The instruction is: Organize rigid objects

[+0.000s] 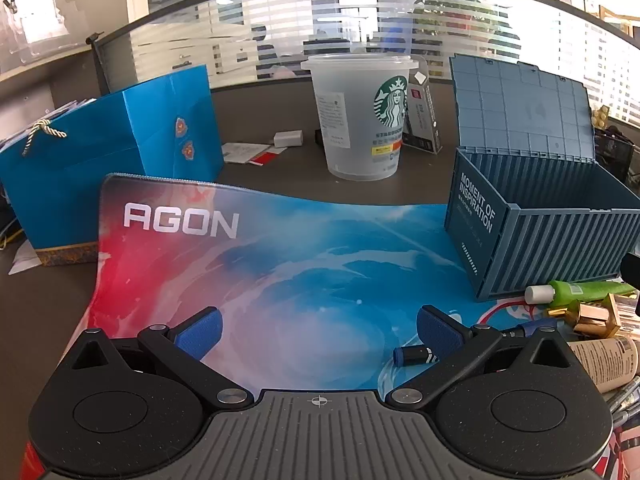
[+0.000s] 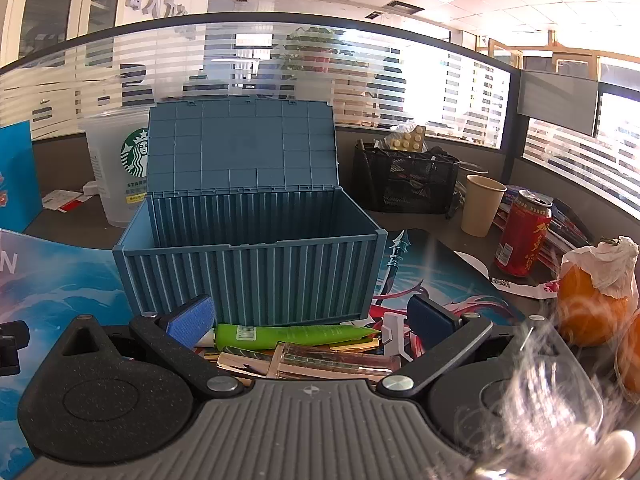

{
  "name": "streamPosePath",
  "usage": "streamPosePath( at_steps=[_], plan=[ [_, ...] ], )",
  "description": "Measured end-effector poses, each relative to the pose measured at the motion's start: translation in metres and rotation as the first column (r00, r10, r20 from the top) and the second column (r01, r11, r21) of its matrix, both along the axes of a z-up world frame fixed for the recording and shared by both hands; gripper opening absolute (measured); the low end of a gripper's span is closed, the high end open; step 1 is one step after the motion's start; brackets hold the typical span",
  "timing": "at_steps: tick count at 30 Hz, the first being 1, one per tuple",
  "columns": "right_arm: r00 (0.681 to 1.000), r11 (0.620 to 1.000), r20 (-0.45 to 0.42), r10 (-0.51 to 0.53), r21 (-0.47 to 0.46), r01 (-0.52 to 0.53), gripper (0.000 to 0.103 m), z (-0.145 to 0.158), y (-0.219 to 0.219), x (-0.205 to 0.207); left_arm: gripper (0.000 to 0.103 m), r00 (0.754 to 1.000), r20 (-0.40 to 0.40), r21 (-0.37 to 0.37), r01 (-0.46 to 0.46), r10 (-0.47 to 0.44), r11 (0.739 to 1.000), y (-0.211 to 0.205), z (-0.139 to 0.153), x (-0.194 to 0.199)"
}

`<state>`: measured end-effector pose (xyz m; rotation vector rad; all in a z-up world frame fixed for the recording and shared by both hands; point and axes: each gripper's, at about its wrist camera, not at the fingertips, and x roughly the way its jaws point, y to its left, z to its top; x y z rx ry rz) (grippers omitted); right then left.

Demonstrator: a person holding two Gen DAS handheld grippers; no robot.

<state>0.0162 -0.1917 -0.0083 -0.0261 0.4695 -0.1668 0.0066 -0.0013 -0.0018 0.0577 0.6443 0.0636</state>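
- Left wrist view: the left gripper [image 1: 318,330] hangs spread and empty over the mouse mat [image 1: 280,264]. A small blue-capped cylinder [image 1: 414,356] lies crosswise beside its right finger; the open container box [image 1: 536,236] sits ahead to the right.
- Right wrist view: the right gripper [image 2: 310,318] is spread, holding nothing, straddling the green tube [image 2: 292,336], whose long axis runs left-right just before the box. This hand looks nearer.

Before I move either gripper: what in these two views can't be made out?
- Floor of the blue container box: right wrist view, hidden by its front wall.
- Pile of small items under the right gripper: partly covered by the gripper body.
- Lower right, right wrist view: blurred by a clear smear.
- Pens: left wrist view, cut off at the edge.
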Motion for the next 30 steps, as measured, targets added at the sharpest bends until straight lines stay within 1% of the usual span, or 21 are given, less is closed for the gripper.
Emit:
streamPosePath(
  at_steps=[17,26,30],
  plan=[
    [1.0,1.0,0.004,0.0,-0.003,0.0,0.103,-0.0009,-0.0019,0.002,0.103,1.0,-0.003,-0.005,0.001,-0.001,1.0,-0.0014,-0.0031,0.0038],
    [1.0,1.0,0.007,0.009,-0.015,-0.009,0.103,-0.0016,-0.0016,0.0013,0.103,1.0,-0.015,-0.014,-0.007,0.006,1.0,-0.0009,-0.0046,0.0062],
    [1.0,1.0,0.003,0.023,-0.013,-0.023,0.103,-0.0027,-0.0033,0.0023,0.103,1.0,-0.018,-0.008,-0.012,0.012,1.0,-0.0015,-0.0067,0.009]
  ],
)
